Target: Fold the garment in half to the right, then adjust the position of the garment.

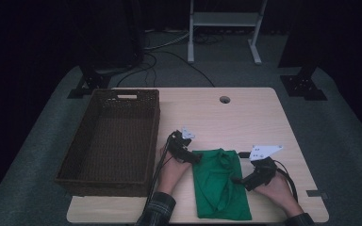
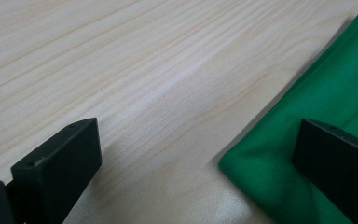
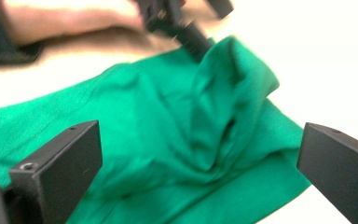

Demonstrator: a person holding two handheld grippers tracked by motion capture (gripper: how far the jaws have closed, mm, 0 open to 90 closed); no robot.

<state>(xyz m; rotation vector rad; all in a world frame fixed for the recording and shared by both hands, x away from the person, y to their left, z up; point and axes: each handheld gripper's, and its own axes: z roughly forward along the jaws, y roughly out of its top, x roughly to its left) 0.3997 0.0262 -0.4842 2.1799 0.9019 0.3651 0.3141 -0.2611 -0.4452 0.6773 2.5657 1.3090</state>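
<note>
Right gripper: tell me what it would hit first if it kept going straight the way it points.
Most likely the green cloth. The right gripper is open, and rumpled folds of the cloth lie straight ahead between its jaws. Depth is unclear, so I can't tell how soon contact would come.

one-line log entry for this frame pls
left gripper: open, at edge of crumpled green cloth | right gripper: open, over cloth | brown woven basket: left of cloth | light wooden table
</note>
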